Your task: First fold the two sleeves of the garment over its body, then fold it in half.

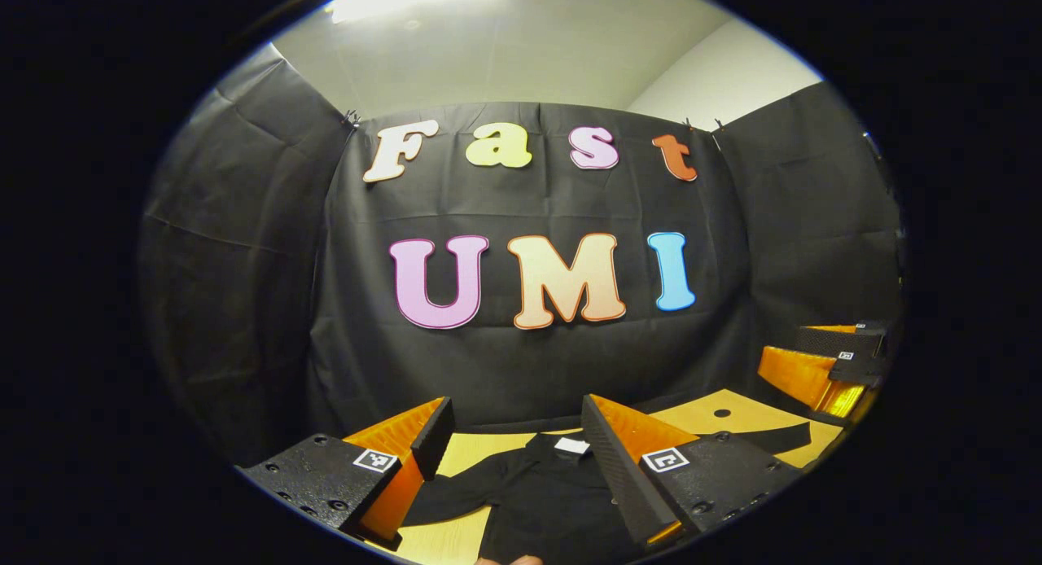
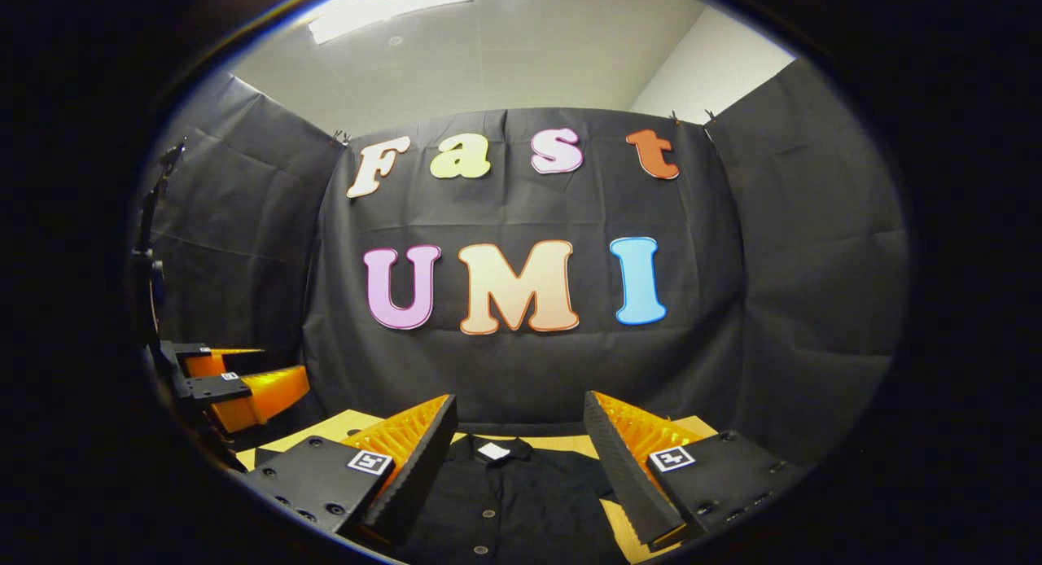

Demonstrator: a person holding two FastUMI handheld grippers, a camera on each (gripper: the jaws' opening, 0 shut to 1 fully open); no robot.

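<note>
A black buttoned shirt (image 1: 537, 500) lies flat on the wooden table (image 1: 716, 414), collar and white neck label toward the back wall. One sleeve (image 1: 777, 436) stretches out to the right in the left gripper view. My left gripper (image 1: 513, 435) hovers open above the shirt's collar area, nothing between its fingers. In the right gripper view the same shirt (image 2: 505, 508) lies below my right gripper (image 2: 519, 431), which is also open and empty. The right gripper (image 1: 830, 365) appears at the right edge of the left gripper view; the left gripper (image 2: 236, 386) appears at the left edge of the right gripper view.
Black cloth walls close the booth on three sides behind the table (image 2: 326, 427). A dark stand (image 2: 151, 247) rises at the far left of the right gripper view. A round hole (image 1: 722, 413) marks the tabletop near the outstretched sleeve.
</note>
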